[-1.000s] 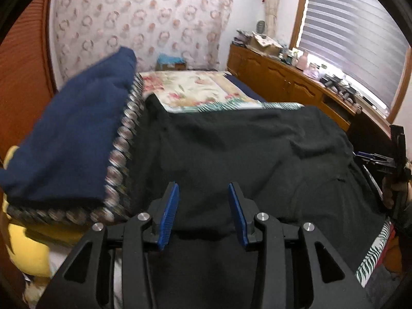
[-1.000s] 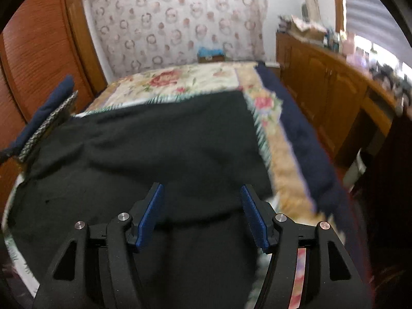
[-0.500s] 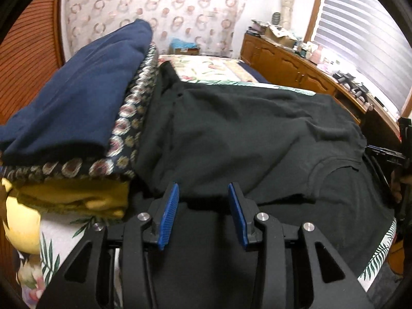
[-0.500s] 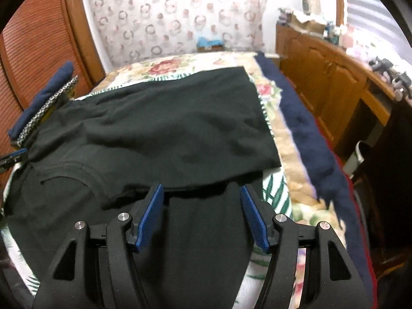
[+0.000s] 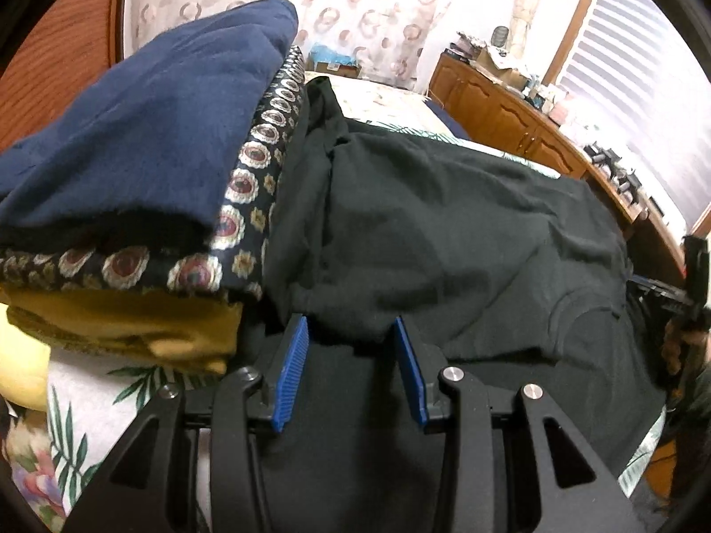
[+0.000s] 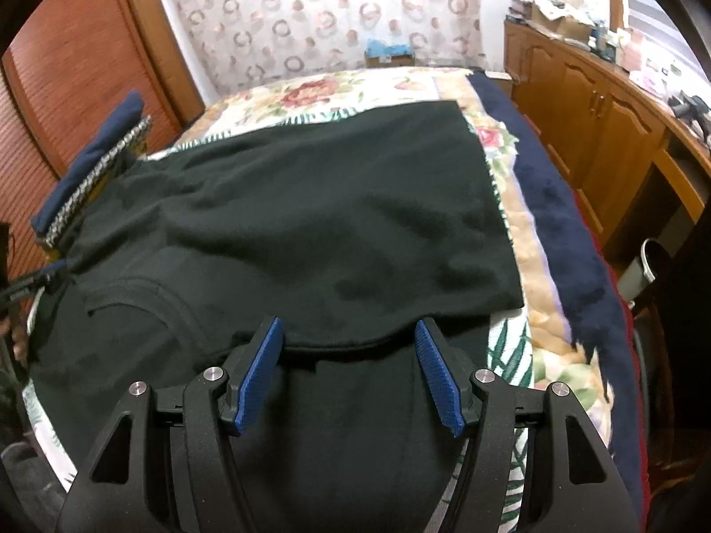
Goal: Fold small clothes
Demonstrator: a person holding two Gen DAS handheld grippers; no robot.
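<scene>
The far half of the black T-shirt [image 6: 311, 222] has just been laid over its near half on the bed [image 6: 524, 240], so the first fold looks done, and the left gripper [image 5: 351, 364] and right gripper [image 6: 349, 368] hover over its folded hem, both open and empty.

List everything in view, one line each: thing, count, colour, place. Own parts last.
T-shirt: one, black, spread on the bed, far part folded toward the near edge.
Folded clothes pile: one, navy over patterned over mustard, left of the T-shirt.
Bedspread: one, floral, under everything.
Blanket: one, navy, along the bed's right edge.
Cabinets: one run, brown wood, right wall.
Left gripper: one, black with blue pads, open over the T-shirt.
Right gripper: one, same colours, open.
</scene>
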